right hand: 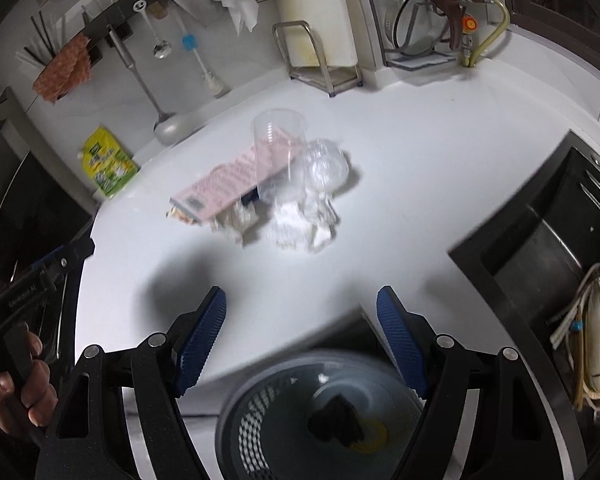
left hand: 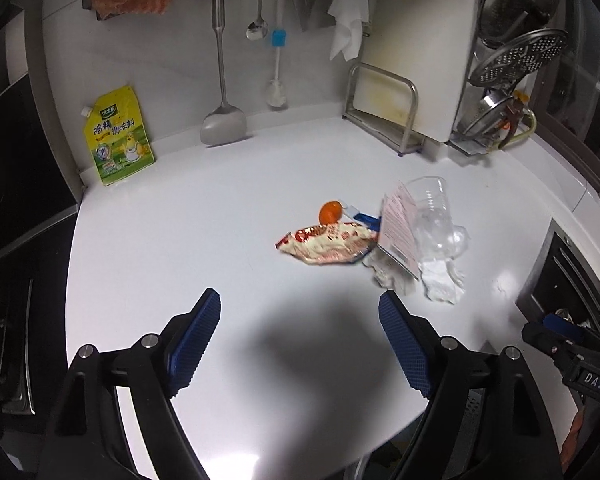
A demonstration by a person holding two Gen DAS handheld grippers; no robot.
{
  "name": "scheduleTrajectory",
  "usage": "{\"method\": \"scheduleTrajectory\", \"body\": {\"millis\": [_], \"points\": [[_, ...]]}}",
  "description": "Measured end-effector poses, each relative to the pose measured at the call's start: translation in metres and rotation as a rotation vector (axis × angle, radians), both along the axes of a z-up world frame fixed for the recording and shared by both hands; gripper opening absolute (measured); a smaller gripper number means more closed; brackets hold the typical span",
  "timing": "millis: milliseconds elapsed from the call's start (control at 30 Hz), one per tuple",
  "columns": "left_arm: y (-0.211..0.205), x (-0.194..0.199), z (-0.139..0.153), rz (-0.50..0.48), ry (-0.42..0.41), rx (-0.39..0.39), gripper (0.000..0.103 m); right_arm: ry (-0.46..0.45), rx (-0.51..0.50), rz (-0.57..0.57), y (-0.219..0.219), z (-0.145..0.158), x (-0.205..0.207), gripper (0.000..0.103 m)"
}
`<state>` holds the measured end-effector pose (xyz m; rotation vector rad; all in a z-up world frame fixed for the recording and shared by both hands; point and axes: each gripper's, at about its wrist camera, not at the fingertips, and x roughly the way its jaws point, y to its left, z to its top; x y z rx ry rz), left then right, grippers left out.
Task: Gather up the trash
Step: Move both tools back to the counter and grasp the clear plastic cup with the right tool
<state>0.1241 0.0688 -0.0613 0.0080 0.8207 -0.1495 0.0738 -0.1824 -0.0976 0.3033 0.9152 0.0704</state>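
Note:
A heap of trash lies on the white counter (left hand: 180,240): a snack wrapper (left hand: 326,246), an orange peel (left hand: 330,212), a pink paper card (left hand: 398,234), a clear plastic cup (left hand: 430,204) and crumpled white tissue (left hand: 440,280). My left gripper (left hand: 300,320) is open and empty, short of the heap. My right gripper (right hand: 302,316) is also open and empty, above the counter's front edge. In its view the cup (right hand: 280,148), card (right hand: 228,184) and tissue (right hand: 300,224) lie ahead. A mesh waste bin (right hand: 300,420) with a dark scrap inside stands below it.
A yellow seasoning pouch (left hand: 120,140) leans at the back left. A spatula (left hand: 222,120), spoon and brush hang on the wall. A cutting board rack (left hand: 384,108) and a pot lid rack (left hand: 512,60) stand at the back right. A dark sink (right hand: 540,248) lies on the right.

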Motion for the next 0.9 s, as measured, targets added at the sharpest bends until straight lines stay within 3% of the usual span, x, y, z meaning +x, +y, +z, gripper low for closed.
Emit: {"method": "scheduleTrajectory", "body": {"millis": [467,900], "points": [[0.014,0.064,-0.029,-0.056,0.031,-0.016,0.082,-0.016,-0.038,-0.039,0.024,-0.011,0.108,0.074],[0.013,0.073,-0.041,-0.099,0.052,-0.014,0.082,0.047,-0.128,-0.062,0.037,-0.042,0.16,0.074]]}}
